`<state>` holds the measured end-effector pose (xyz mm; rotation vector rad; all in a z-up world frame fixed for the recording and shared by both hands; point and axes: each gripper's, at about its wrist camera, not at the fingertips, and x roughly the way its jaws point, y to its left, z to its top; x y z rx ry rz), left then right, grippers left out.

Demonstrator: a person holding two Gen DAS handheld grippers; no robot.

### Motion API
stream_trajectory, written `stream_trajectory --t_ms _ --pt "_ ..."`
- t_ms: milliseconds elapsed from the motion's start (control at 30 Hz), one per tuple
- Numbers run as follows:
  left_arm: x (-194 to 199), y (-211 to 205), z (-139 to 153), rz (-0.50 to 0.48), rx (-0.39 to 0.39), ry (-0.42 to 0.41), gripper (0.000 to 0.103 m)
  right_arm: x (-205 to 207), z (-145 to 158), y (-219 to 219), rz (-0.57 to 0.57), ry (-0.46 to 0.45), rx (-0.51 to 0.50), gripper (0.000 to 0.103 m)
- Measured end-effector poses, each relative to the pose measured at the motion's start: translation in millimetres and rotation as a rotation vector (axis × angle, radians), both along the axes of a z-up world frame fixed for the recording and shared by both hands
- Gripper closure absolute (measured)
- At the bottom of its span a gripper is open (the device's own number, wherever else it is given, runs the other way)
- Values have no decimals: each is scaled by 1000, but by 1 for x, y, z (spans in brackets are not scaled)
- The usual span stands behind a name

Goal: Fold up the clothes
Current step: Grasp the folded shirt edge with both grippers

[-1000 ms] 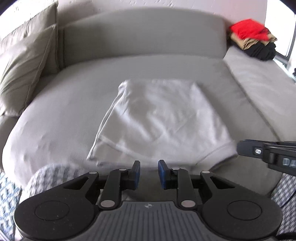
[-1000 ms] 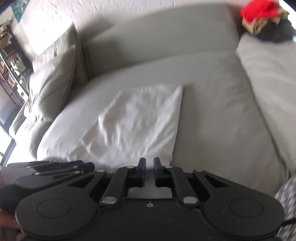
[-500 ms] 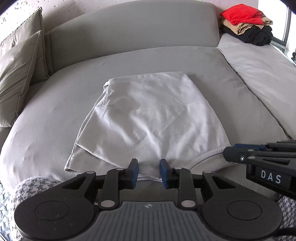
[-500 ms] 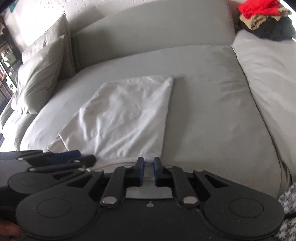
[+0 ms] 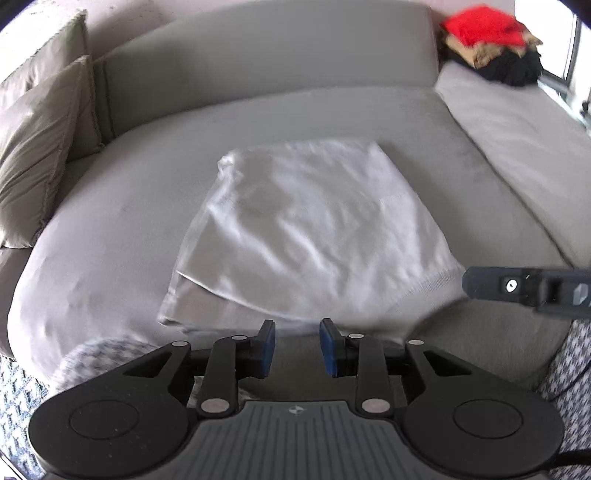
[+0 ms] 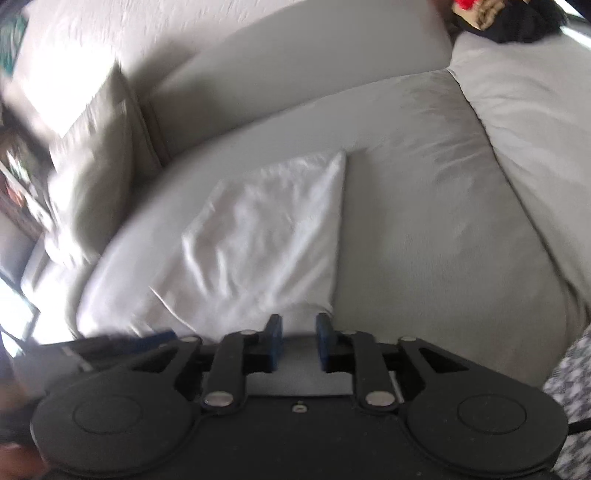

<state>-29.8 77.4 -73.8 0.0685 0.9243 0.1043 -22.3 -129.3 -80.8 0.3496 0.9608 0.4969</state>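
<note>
My left gripper [image 5: 297,347] and right gripper [image 6: 298,341], jaws just parted and empty, hover at the near hem of the folded white garment [image 5: 306,236] ahead on the sofa [image 5: 110,229], probably ready for another fold, beyond it stacked clothes [image 5: 491,48].

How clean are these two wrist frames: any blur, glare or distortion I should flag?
Left wrist view: mild motion blur on the white folded garment and red top of the clothes pile; fisheye bows the sofa. Right wrist view: heavier smear, worst on the cushion; blown-out glare on the wall at left.
</note>
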Motion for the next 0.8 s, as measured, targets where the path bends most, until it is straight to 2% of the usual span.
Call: stream_trajectory --t_ms 33,67,100,133,267,367,533,633,700,800 --pt "-1 7 6 9 -6 -21 66 2 3 -3 -18 1 39 64" --pt "-1 14 10 22 -8 -40 61 3 4 -6 -38 -5 72 50" --pt "-1 22 14 37 -10 -57 60 5 5 -8 -56 -9 103 41" --pt "-1 30 18 53 -11 -74 58 7 4 -10 -71 -8 130 40" --pt "4 62 20 111 -40 -90 53 19 -10 -20 -120 56 202 40" --pt "15 93 18 155 -104 -84 52 32 -21 -24 -143 114 255 40" --pt "42 141 -1 190 -292 -38 50 54 -37 -25 -166 178 298 41" --pt "55 159 -18 171 -408 4 50 61 -47 -21 -169 217 308 42" --pt "63 167 -30 162 -489 40 50 67 -54 -21 -171 248 333 46" --pt "72 175 -36 142 -584 67 50 74 -61 -22 -174 277 367 49"
